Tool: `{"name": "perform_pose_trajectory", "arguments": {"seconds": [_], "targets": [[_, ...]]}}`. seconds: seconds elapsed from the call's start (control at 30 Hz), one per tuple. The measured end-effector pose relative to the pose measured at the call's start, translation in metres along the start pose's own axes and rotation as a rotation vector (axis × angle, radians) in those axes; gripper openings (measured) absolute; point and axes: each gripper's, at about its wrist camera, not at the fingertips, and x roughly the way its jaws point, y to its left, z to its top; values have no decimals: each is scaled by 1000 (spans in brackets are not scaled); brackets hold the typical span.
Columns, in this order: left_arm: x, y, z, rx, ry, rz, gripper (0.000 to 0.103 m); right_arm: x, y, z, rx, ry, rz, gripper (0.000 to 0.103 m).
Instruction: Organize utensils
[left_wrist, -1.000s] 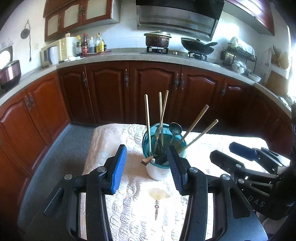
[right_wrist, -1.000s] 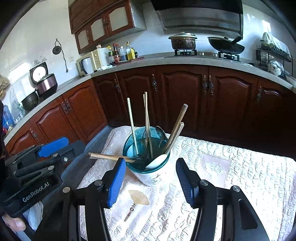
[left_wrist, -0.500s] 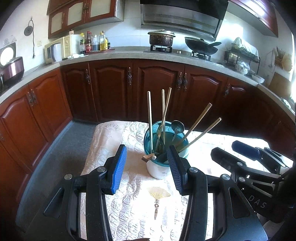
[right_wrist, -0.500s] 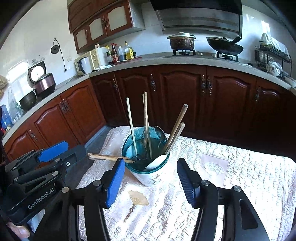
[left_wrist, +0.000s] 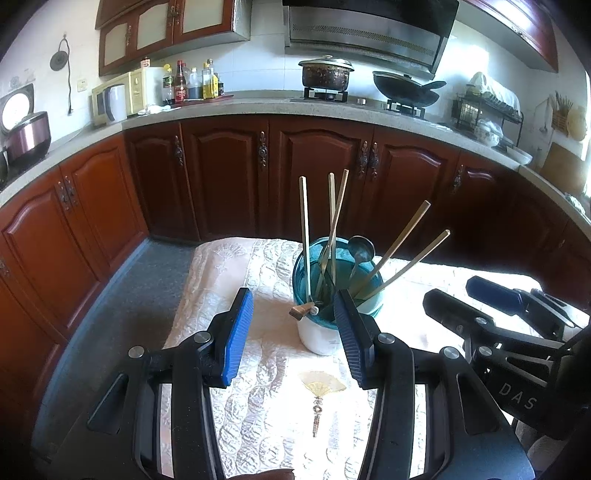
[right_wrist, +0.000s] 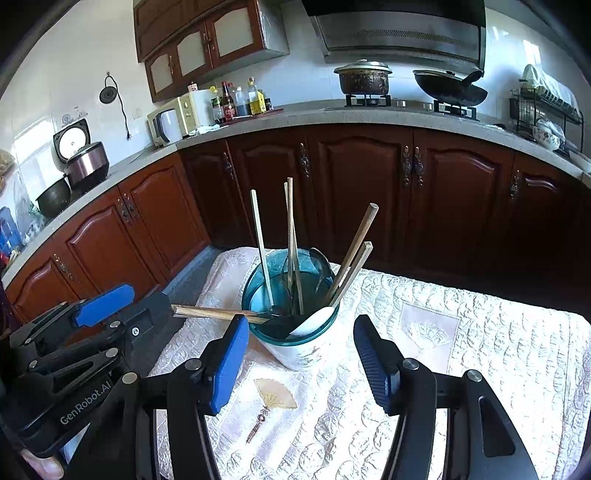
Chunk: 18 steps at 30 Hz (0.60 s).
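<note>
Chopsticks (left_wrist: 305, 236) in round teal holder (left_wrist: 334, 291)

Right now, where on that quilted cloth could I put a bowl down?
The widest bare stretch is on the quilted cloth to the right of the utensil holder, beyond the right gripper. The cloth left of the holder is narrower. In front of the holder it is crowded, with both grippers' open jaws close by.
</note>
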Motion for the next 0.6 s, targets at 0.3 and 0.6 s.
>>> {"name": "perform_pose_trajectory", "arguments": {"seconds": [0.3, 0.6], "targets": [[3, 0, 0, 0, 9, 1, 45, 5, 0, -1, -1, 14, 2, 57], [4, -2, -1, 8, 7, 3, 45, 7, -1, 0, -2, 19, 4, 57]]}}
